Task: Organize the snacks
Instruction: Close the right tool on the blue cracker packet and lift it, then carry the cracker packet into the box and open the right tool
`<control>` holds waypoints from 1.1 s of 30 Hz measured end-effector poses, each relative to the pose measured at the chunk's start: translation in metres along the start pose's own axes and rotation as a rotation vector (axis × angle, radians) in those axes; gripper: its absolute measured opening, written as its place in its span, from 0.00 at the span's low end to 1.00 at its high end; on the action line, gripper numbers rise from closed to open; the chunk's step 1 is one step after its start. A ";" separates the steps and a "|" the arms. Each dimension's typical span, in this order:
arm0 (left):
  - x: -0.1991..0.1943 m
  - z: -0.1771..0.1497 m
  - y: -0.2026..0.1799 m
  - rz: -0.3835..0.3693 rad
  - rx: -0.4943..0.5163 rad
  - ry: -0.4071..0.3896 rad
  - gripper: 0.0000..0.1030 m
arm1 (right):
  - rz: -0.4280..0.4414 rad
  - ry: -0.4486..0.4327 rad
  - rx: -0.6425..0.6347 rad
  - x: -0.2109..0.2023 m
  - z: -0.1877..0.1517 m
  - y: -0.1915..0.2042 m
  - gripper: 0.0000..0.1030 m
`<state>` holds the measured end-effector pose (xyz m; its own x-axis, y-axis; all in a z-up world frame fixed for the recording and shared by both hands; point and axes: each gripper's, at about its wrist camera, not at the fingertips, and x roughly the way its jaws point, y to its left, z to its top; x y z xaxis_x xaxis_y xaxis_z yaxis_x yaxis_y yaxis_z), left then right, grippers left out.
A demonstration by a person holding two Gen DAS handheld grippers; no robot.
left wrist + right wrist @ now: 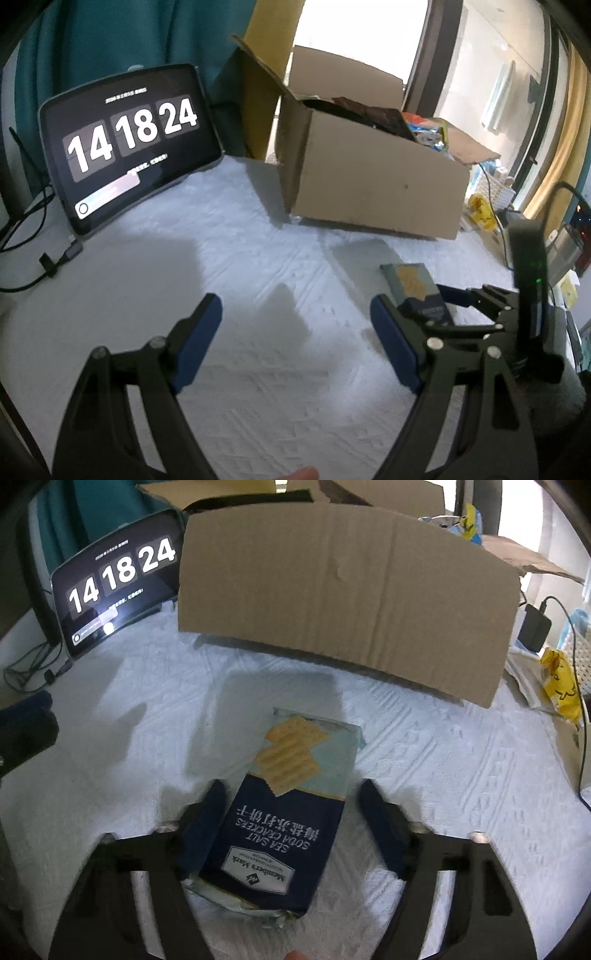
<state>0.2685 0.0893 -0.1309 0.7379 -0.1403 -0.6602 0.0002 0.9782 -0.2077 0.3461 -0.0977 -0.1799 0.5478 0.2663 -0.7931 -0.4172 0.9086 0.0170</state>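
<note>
A blue and pale green pack of sea salt soda crackers (295, 805) lies flat on the white cloth. My right gripper (291, 786) straddles its near end. Its left finger (207, 819) sits against the pack's edge, while the right finger (380, 823) stands a little clear of it, so the jaws are open. In the left wrist view the same pack (410, 280) lies at the right with the right gripper (424, 306) around it. My left gripper (295, 301) hovers open over bare cloth, nothing between its fingers. Behind stands an open cardboard box (369, 177) with snack packets (428, 133) inside.
A tablet (136, 147) showing a clock leans at the back left, with cables (37, 221) beside it. A yellow packet (561, 683), a black charger (533, 627) and clutter lie past the table's right edge. The box's side wall (332, 590) rises just behind the crackers.
</note>
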 end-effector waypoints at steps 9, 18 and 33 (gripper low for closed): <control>0.001 0.001 -0.008 0.014 0.015 0.005 0.81 | 0.025 -0.041 0.034 -0.030 0.006 -0.018 0.53; -0.003 0.026 -0.018 0.040 0.034 -0.023 0.81 | 0.053 -0.197 0.022 -0.083 0.045 -0.030 0.53; -0.036 0.105 -0.034 0.134 0.181 -0.197 0.81 | 0.072 -0.426 -0.050 -0.130 0.130 -0.049 0.53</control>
<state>0.3128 0.0769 -0.0241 0.8564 0.0071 -0.5163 0.0012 0.9999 0.0156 0.3893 -0.1354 0.0013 0.7619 0.4467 -0.4689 -0.4941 0.8691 0.0251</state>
